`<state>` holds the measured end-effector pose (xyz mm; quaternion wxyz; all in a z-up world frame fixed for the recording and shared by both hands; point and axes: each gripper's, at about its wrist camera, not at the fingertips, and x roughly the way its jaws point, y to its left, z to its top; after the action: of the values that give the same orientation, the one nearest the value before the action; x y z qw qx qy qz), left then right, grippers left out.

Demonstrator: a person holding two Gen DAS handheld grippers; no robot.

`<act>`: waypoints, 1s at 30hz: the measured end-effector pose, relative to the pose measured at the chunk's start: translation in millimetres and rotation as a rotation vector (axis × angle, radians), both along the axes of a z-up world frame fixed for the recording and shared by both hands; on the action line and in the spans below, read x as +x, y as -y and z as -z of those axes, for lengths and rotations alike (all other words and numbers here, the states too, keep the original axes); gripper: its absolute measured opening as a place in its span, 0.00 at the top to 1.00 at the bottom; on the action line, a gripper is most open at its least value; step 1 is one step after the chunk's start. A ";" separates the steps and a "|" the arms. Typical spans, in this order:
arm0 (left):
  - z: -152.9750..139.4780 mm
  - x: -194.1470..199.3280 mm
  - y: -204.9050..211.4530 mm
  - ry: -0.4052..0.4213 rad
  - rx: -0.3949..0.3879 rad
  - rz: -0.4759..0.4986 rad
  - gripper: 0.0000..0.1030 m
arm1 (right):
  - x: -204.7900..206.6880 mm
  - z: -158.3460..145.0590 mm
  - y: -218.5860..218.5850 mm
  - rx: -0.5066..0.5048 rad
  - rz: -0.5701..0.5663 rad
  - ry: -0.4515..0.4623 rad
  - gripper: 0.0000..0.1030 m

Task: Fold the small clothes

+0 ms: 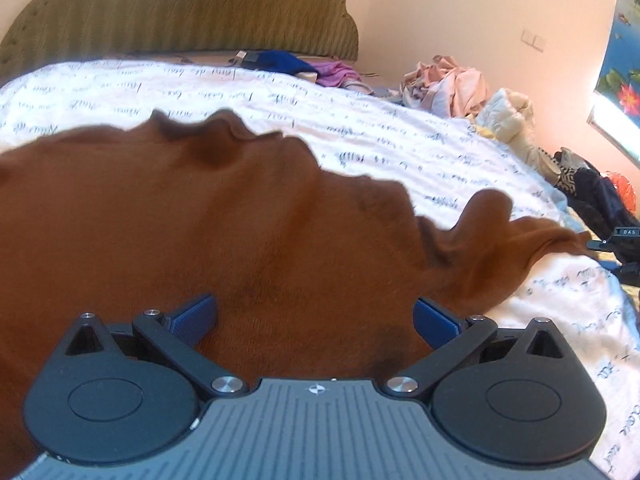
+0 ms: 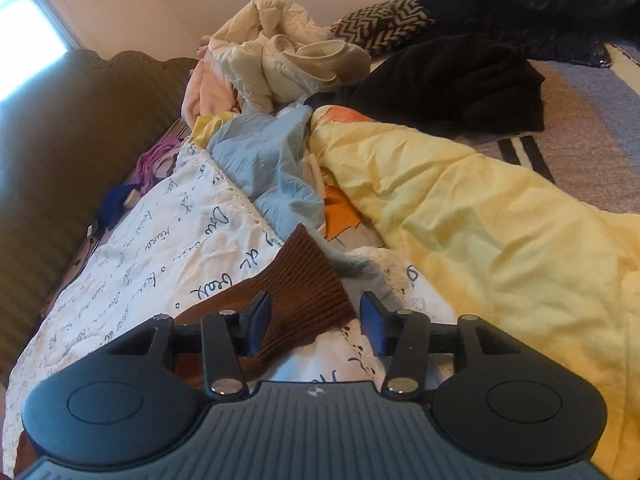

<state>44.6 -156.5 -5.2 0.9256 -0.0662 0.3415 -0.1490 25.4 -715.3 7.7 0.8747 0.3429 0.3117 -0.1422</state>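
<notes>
A brown knit garment [image 1: 200, 224] lies spread on the white script-printed bedcover [image 1: 360, 120]. My left gripper [image 1: 314, 316] is open, its blue pads wide apart just above the cloth, nothing held. In the right wrist view the garment's ribbed cuff [image 2: 304, 280] lies on the bedcover [image 2: 160, 248]. My right gripper [image 2: 316, 328] is open, with the cuff between its blue pads, which do not pinch it. The other gripper's dark body [image 1: 624, 240] shows at the right edge of the left wrist view.
An olive headboard [image 1: 180, 12] stands behind the bed. Blue and purple clothes [image 1: 304, 66] lie near it. Piles of pink and cream clothes [image 1: 460, 88] and dark clothes [image 2: 460, 80] sit along the bed's side. A yellow and light-blue quilt [image 2: 480, 208] lies bunched beside the cuff.
</notes>
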 end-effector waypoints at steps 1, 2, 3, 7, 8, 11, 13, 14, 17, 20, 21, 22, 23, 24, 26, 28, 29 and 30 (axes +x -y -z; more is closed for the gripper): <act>-2.7 -1.7 -1.9 0.018 -0.014 -0.002 0.00 | 2.6 -0.2 -1.6 -0.015 -0.010 -0.002 0.77; -3.9 -3.7 -4.0 0.034 -0.028 -0.008 0.00 | 4.2 -1.9 -3.5 -0.043 -0.013 -0.007 0.90; -3.5 -4.1 -5.7 0.034 -0.035 -0.014 0.00 | 4.3 -4.7 -5.4 -0.058 -0.021 0.012 0.92; -0.4 0.9 -14.7 0.008 -0.093 -0.027 0.00 | -1.6 -25.5 -19.1 -0.096 -0.040 0.114 0.93; 0.3 2.4 -16.2 0.002 -0.105 -0.027 0.00 | -1.6 -32.2 -24.7 -0.096 -0.053 0.135 0.93; 0.6 3.8 -20.3 0.000 -0.134 -0.027 0.00 | -1.5 -58.9 -51.9 -0.095 -0.114 0.213 0.93; 0.7 4.1 -24.1 -0.003 -0.162 -0.028 0.00 | 0.2 -78.0 -80.3 -0.078 -0.187 0.271 0.93; 1.1 4.2 -27.1 -0.006 -0.183 -0.029 0.00 | 2.4 -85.9 -97.9 -0.064 -0.232 0.298 0.93; 2.0 5.2 -42.1 -0.020 -0.280 -0.034 0.00 | 14.1 -96.2 -157.6 0.032 -0.377 0.347 0.93; -2.8 6.0 -63.9 -0.068 -0.397 -0.039 0.00 | 27.2 -92.5 -225.1 0.135 -0.510 0.370 0.93; -7.2 5.0 -73.3 -0.078 -0.424 -0.047 0.00 | 30.3 -89.8 -245.7 0.177 -0.543 0.382 0.93; -11.4 4.8 -84.0 -0.092 -0.456 -0.068 0.00 | 33.4 -85.2 -267.3 0.233 -0.574 0.390 0.93; -14.6 5.6 -97.8 -0.109 -0.508 -0.081 0.00 | 36.1 -80.0 -288.4 0.280 -0.610 0.390 0.93; -17.3 7.5 -113.0 -0.125 -0.569 -0.085 0.00 | 37.7 -76.3 -308.6 0.301 -0.642 0.390 0.93; -23.8 12.3 -141.2 -0.155 -0.642 -0.119 0.00 | 37.5 -66.8 -349.6 0.307 -0.689 0.375 0.93; -27.5 24.1 -160.1 -0.219 -0.679 -0.102 0.00 | 37.9 -53.2 -385.6 0.284 -0.727 0.331 0.93; -25.9 32.1 -164.5 -0.265 -0.707 -0.071 0.00 | 39.7 -45.4 -403.6 0.236 -0.732 0.288 0.92; -23.4 39.0 -165.7 -0.311 -0.731 -0.043 0.00 | 42.9 -36.8 -421.4 0.171 -0.744 0.235 0.90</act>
<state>83.6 9.2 18.2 0.7813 -0.4202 0.4005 -0.2294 68.3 -293.9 44.5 0.8645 0.2922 0.3229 0.2510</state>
